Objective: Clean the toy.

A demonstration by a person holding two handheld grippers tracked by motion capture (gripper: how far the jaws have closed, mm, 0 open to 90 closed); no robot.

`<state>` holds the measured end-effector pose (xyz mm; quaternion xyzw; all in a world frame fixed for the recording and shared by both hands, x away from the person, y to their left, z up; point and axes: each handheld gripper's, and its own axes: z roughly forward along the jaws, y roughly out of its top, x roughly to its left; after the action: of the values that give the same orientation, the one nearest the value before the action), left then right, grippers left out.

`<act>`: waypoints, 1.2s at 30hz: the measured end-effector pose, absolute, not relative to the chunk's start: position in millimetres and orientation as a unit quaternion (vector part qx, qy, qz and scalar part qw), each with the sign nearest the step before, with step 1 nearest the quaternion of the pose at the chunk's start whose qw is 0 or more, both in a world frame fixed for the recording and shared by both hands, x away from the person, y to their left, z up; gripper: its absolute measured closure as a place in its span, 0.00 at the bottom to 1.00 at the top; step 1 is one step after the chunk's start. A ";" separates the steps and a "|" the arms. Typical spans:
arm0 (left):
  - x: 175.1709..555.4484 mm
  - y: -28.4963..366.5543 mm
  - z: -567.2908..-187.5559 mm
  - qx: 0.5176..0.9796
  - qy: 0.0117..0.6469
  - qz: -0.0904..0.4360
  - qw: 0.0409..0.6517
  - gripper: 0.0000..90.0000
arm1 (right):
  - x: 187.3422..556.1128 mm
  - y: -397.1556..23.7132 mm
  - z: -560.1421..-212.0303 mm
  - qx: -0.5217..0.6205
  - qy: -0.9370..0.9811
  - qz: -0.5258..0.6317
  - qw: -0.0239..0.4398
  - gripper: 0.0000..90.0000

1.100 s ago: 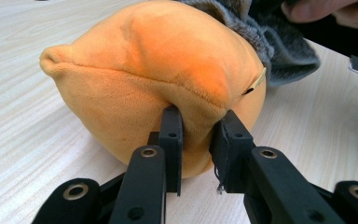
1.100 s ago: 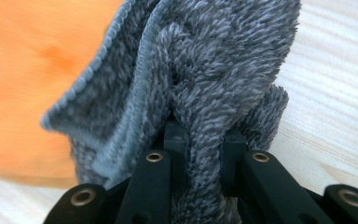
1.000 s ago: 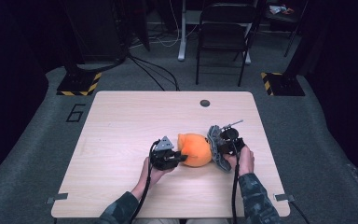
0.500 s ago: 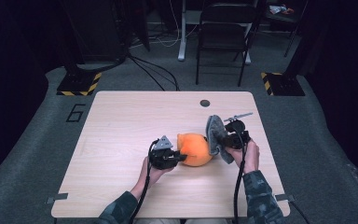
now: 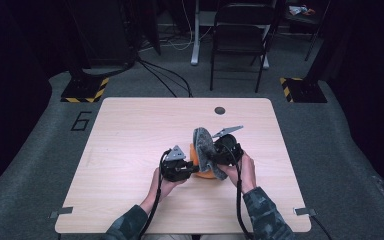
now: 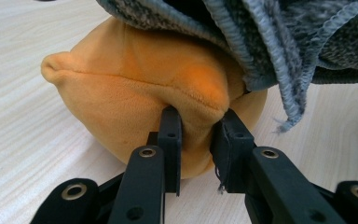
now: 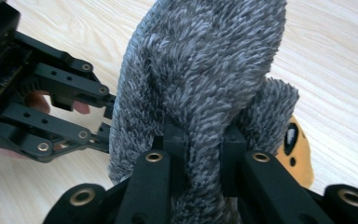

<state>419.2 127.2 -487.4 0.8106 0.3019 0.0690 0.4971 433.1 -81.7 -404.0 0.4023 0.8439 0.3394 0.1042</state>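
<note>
Two grippers are meeting at the table's (image 5: 130, 130) middle-right in the high view. I am holding the left gripper (image 5: 192, 169) against the orange toy (image 5: 205, 173), which is lying on the wood, and the right gripper (image 5: 219, 156) is standing at the toy's 3 o'clock, carrying the grey cloth (image 5: 205, 150) draped over the toy's top. A dark disc (image 5: 220, 110) is sitting toward 12 o'clock, well apart.

In the left gripper view, my left gripper (image 6: 197, 133) is pinching a fold of the toy (image 6: 135, 88), fingers (image 6: 170, 135) close together on the plush. The cloth (image 6: 261, 42) is hanging at 1 o'clock, touching the toy.

In the right gripper view, my right gripper (image 7: 204, 140) is clamping the cloth (image 7: 200, 70), fingers (image 7: 173, 140) pressed into the pile. The toy (image 7: 300, 154) is peeking out at 4 o'clock, and the left gripper (image 7: 107, 121) is showing at 9 o'clock.
</note>
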 end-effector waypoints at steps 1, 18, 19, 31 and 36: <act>418.7 126.3 -487.9 0.808 0.304 0.071 0.499 0.82 | 433.8 -83.4 -404.2 0.397 0.847 0.337 0.110 0.87; 420.5 129.6 -490.8 0.810 0.303 0.067 0.497 0.82 | 451.1 -122.2 -425.1 0.468 0.828 0.285 0.122 0.87; 420.7 129.7 -490.7 0.812 0.299 0.069 0.496 0.82 | 452.1 -124.0 -426.6 0.471 0.827 0.284 0.118 0.87; 421.0 131.8 -491.7 0.809 0.305 0.071 0.498 0.82 | 469.3 -154.5 -470.8 0.527 0.811 0.235 0.092 0.87; 424.4 136.6 -491.7 0.805 0.310 0.069 0.500 0.82 | 470.0 -169.6 -472.2 0.550 0.798 0.231 0.086 0.87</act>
<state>424.4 136.6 -491.7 0.8055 0.3102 0.0687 0.5002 470.0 -169.6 -472.2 0.5501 0.7980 0.2307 0.0857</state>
